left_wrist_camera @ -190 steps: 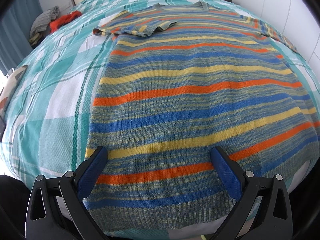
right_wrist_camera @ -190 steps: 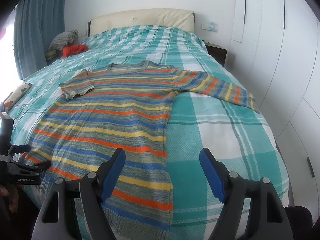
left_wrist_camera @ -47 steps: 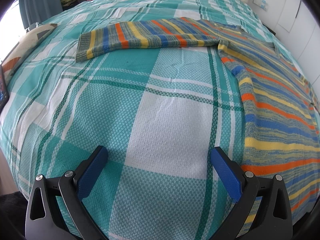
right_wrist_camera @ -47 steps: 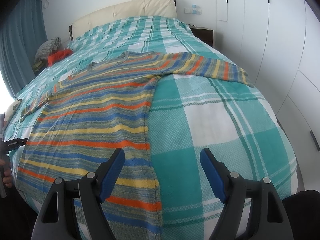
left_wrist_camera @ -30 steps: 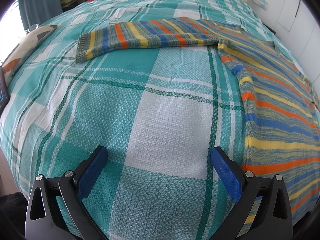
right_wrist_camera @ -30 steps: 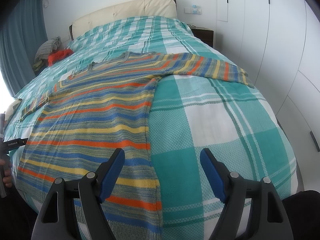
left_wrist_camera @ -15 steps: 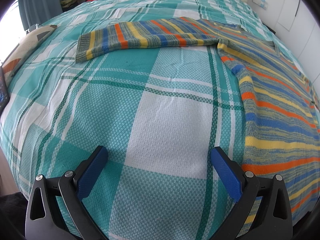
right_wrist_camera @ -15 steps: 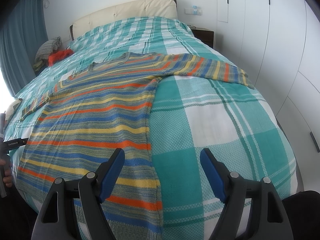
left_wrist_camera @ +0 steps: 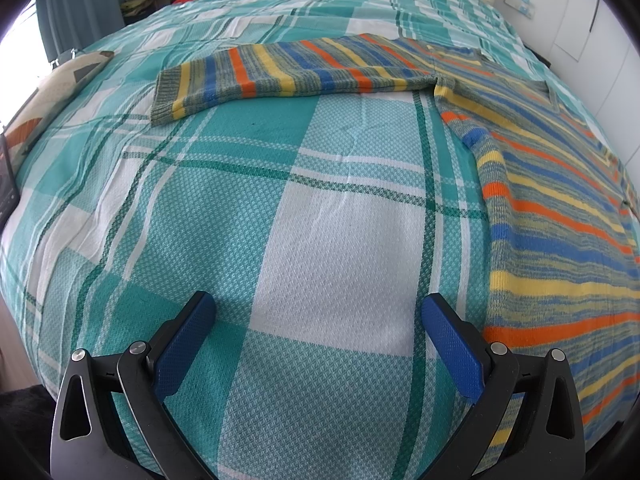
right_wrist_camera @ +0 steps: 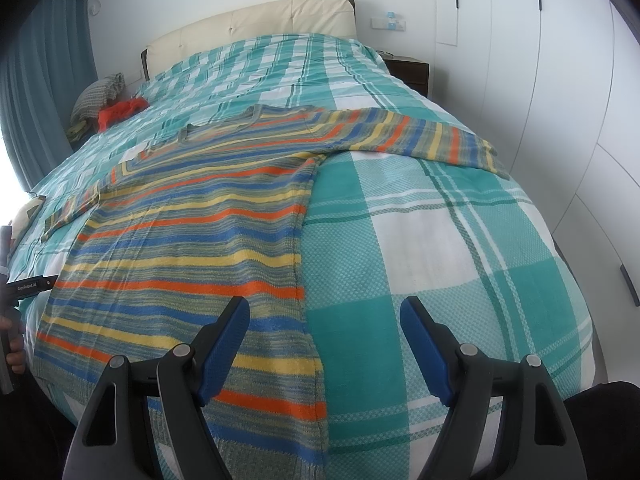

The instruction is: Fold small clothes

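Observation:
A striped knit sweater [right_wrist_camera: 192, 240] in blue, yellow, orange and grey-green lies flat, face up, on the bed, both sleeves spread out. Its left sleeve [left_wrist_camera: 280, 68] lies across the far middle of the left wrist view, its body [left_wrist_camera: 560, 216] at the right. Its right sleeve [right_wrist_camera: 420, 136] reaches toward the bed's right edge. My left gripper [left_wrist_camera: 316, 344] is open and empty above bare bedspread left of the sweater's hem. My right gripper [right_wrist_camera: 324, 344] is open and empty above the sweater's right hem edge.
The bed has a teal and white checked bedspread [right_wrist_camera: 460, 248]. A red cloth [right_wrist_camera: 120, 112] and a grey striped pile [right_wrist_camera: 100, 92] lie at the far left near the headboard [right_wrist_camera: 256, 24]. White wardrobe doors [right_wrist_camera: 560, 80] stand close on the right. A patterned cushion [left_wrist_camera: 44, 100] lies at the left edge.
Over six seconds the left gripper moved off the sweater's hem to the left and the folded left sleeve now lies spread out. In the last second nothing visibly moved.

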Tool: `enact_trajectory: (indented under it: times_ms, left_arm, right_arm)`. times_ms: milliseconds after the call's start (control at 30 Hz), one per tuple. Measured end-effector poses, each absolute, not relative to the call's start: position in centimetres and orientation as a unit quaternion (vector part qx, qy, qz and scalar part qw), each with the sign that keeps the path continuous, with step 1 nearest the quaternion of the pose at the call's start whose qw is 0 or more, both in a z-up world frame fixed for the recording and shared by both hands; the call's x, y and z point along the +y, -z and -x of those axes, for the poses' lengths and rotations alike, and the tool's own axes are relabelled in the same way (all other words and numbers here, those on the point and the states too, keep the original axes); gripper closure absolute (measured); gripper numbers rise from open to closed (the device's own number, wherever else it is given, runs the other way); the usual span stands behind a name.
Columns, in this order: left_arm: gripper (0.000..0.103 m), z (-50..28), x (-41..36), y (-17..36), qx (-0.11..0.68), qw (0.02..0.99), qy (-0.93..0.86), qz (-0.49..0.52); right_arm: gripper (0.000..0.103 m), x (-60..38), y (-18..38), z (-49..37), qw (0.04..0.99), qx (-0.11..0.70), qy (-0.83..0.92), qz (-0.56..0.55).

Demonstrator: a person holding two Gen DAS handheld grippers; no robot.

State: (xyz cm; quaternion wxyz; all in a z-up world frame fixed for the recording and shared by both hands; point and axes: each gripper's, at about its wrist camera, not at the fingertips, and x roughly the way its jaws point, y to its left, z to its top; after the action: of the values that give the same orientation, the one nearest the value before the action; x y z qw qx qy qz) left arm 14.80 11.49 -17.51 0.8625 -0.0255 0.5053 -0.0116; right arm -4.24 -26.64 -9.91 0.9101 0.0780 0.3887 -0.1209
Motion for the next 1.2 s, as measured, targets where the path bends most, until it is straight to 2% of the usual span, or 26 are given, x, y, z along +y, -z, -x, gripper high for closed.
enact_trajectory:
  times_ms: [1200]
  left_arm:
    - [0.0, -14.77, 11.4, 17.51, 0.505, 0.862, 0.012, 0.023]
  right_arm:
    - [0.026, -26.16, 9.89, 4.17, 0.91, 0.389, 0.121, -0.077]
